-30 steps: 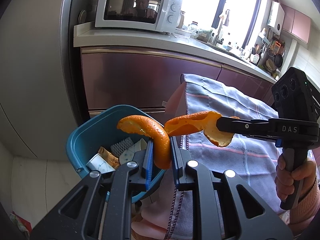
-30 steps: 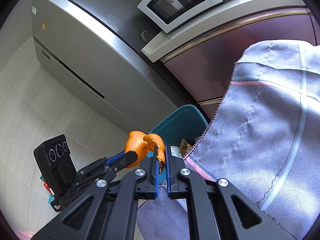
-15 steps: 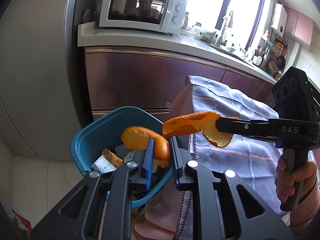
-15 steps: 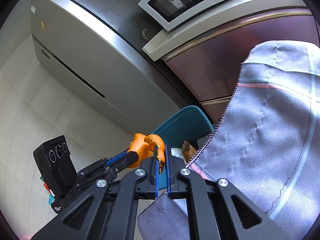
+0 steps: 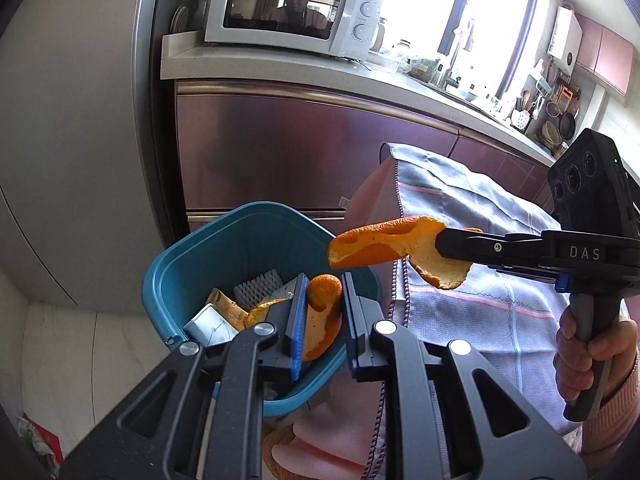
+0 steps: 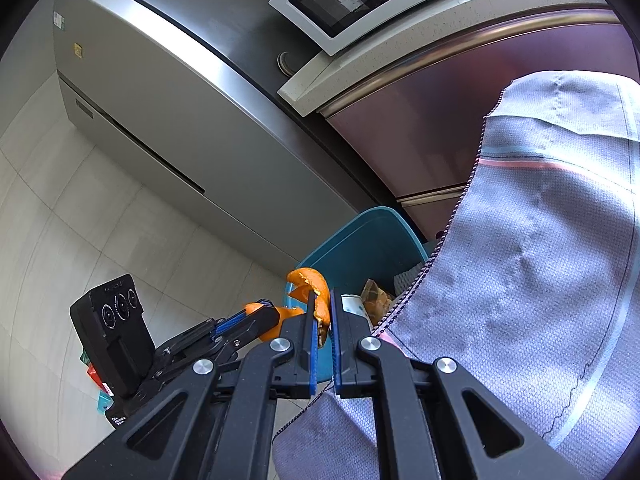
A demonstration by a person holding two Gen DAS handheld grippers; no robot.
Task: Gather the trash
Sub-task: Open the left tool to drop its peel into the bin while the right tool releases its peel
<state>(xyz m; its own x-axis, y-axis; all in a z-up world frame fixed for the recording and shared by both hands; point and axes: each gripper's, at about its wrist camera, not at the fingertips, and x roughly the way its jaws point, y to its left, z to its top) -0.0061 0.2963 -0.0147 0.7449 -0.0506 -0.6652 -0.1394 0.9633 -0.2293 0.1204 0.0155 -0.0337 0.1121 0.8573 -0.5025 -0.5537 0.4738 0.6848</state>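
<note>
A teal trash bin (image 5: 224, 248) stands on the floor beside the table, holding paper scraps and white foam mesh. My left gripper (image 5: 323, 308) is above the bin with its jaws parted; a curled orange peel (image 5: 322, 320) hangs between them against the left blue pad. My right gripper (image 5: 448, 246) is shut on a second orange peel (image 5: 384, 242) and holds it over the bin's right rim. In the right wrist view that peel (image 6: 316, 296) sits between the jaws of my right gripper (image 6: 322, 312), with the bin (image 6: 360, 240) just beyond.
A table draped in a grey cloth (image 5: 472, 248) with pink stripes lies right of the bin. Purple cabinets (image 5: 300, 152) and a counter with a white microwave (image 5: 288, 8) stand behind. A steel fridge (image 6: 160, 120) is at left. Coloured wrappers (image 6: 94, 376) lie on the floor.
My left gripper has lowered toward the bin and its jaws have opened, loosening the curled peel. My right gripper still holds its peel in about the same spot.
</note>
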